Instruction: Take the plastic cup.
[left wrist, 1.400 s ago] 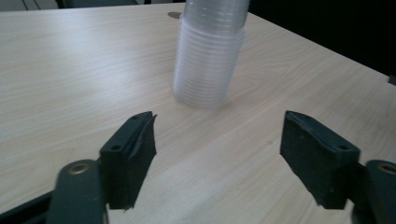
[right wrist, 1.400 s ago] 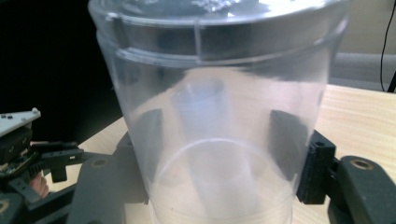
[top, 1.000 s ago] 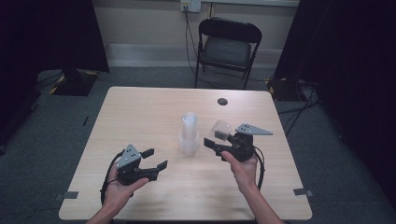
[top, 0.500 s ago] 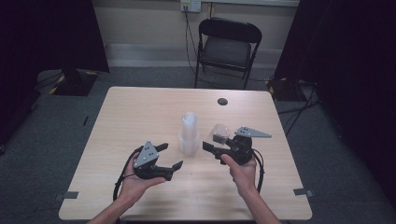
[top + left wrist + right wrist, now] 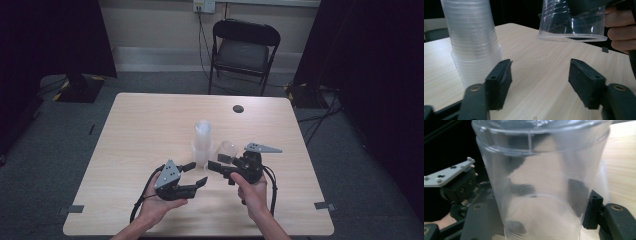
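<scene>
- The person's left hand (image 5: pixel 159 202) and right hand (image 5: pixel 253 192) are seen entering from the near edge of the table (image 5: pixel 135 125), each holding a gripper above the light wood top.
- The left gripper (image 5: pixel 195 175) is held palm-up over the near-centre of the table. Its jaws are spread wide with nothing between them; in the left gripper view the two black pads (image 5: pixel 499 82) are seen well apart, with bare tabletop in the gap.
- The right gripper (image 5: pixel 220 167) is held just to the right of the left one, its jaws pointing leftward toward it. The grey three-cornered plate (image 5: pixel 262 148) is seen on its top.
- A single clear plastic cup (image 5: pixel 227 150) is clamped in the right gripper. In the right gripper view the cup (image 5: pixel 541 182) is seen between the two jaws, the jaws closed against its wall, with the left gripper visible behind it.
- In the left gripper view the held cup (image 5: pixel 571 22) is seen lifted off the table, its rim facing down and tilted, beyond and above the open pads.
- A stack of clear cups (image 5: pixel 202 142) is standing upright on the table centre, just beyond the left gripper and just left of the held cup; in the left gripper view the stack (image 5: pixel 472 42) rises beside the left pad. Contact between pad and stack cannot be told.
- A small dark round object (image 5: pixel 238 108) is noted on the far part of the table.
- A black folding chair (image 5: pixel 242 50) is seen beyond the far edge, on grey carpet.
</scene>
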The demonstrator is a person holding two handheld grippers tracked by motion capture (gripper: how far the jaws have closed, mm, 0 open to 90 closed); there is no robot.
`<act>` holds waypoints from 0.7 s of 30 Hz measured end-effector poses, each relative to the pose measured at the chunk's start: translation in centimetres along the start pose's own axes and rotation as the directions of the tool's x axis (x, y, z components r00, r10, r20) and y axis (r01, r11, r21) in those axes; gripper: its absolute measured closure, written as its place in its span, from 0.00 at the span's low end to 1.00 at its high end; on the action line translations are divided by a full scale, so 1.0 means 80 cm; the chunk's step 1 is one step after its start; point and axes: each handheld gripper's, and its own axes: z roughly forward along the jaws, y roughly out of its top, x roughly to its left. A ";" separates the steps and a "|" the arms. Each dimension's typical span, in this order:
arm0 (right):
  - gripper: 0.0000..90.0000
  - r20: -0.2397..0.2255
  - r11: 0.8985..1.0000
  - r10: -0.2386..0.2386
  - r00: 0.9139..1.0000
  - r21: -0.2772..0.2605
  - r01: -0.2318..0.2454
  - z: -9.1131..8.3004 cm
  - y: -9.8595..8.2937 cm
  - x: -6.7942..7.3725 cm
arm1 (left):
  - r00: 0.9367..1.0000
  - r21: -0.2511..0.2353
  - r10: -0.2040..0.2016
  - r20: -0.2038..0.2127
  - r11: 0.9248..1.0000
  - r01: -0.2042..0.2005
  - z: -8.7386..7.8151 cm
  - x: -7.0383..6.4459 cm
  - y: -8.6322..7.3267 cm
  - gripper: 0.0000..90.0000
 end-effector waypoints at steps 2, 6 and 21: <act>0.41 -0.015 1.000 0.013 1.000 0.014 -0.012 0.004 -0.002 0.002 | 1.000 -0.008 0.017 -0.006 1.000 -0.017 0.000 -0.003 -0.001 0.44; 0.41 -0.037 0.999 0.038 0.999 0.033 -0.037 0.010 -0.006 0.004 | 1.000 -0.043 0.021 -0.010 0.999 -0.021 -0.001 -0.006 0.000 0.53; 0.41 -0.094 0.983 0.171 0.981 0.085 -0.164 0.024 -0.015 0.014 | 0.995 -0.125 0.086 -0.048 0.988 -0.091 0.001 -0.014 -0.001 0.72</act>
